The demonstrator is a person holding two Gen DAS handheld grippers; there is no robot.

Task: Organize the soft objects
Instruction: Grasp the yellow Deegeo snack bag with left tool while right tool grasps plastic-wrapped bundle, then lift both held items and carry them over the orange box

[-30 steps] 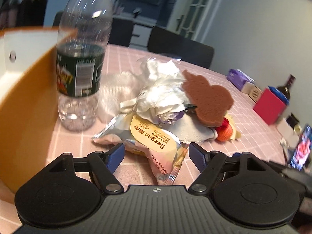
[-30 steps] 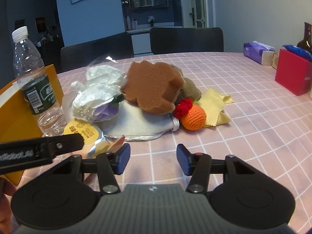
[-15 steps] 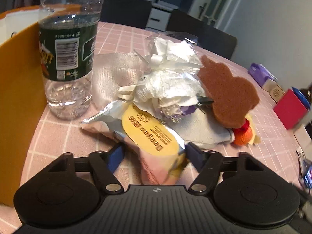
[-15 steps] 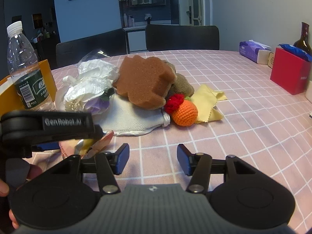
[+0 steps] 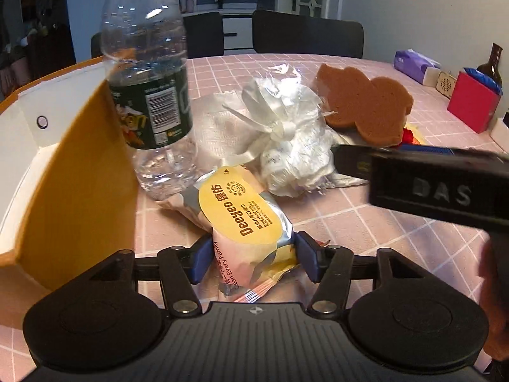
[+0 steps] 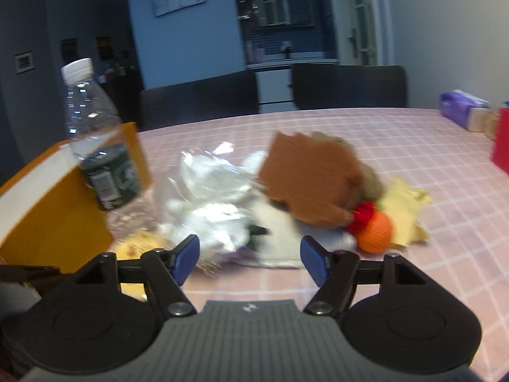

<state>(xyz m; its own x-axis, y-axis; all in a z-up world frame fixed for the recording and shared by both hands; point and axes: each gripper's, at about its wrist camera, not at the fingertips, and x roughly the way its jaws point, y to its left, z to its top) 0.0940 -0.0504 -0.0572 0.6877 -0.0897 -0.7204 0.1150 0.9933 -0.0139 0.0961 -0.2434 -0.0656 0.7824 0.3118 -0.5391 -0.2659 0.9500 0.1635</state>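
Note:
My left gripper [image 5: 251, 256] is shut on a pink and yellow Deeyeo wipes pack [image 5: 245, 216] on the pink checked table. Beyond it lie a knotted white plastic bag [image 5: 286, 146], a white cloth [image 5: 216, 117] and a brown bunny-shaped sponge [image 5: 366, 102]. My right gripper [image 6: 248, 261] is open and empty, just in front of the plastic bag [image 6: 210, 197] and a pale cloth [image 6: 280, 242]. The brown sponge [image 6: 308, 181], an orange crochet ball [image 6: 373, 232] and a yellow cloth [image 6: 404, 210] lie to its right.
A water bottle [image 5: 146, 89] stands left of the pile, beside an orange box [image 5: 70, 159] with a white inside. A red box [image 5: 474, 102], a dark bottle [image 5: 491, 63] and a tissue pack [image 5: 413, 63] stand at the far right. Black chairs [image 6: 346, 86] stand behind the table.
My left gripper has closed on the wipes pack and turned right. My right gripper has swung left toward the plastic bag; its view is blurred.

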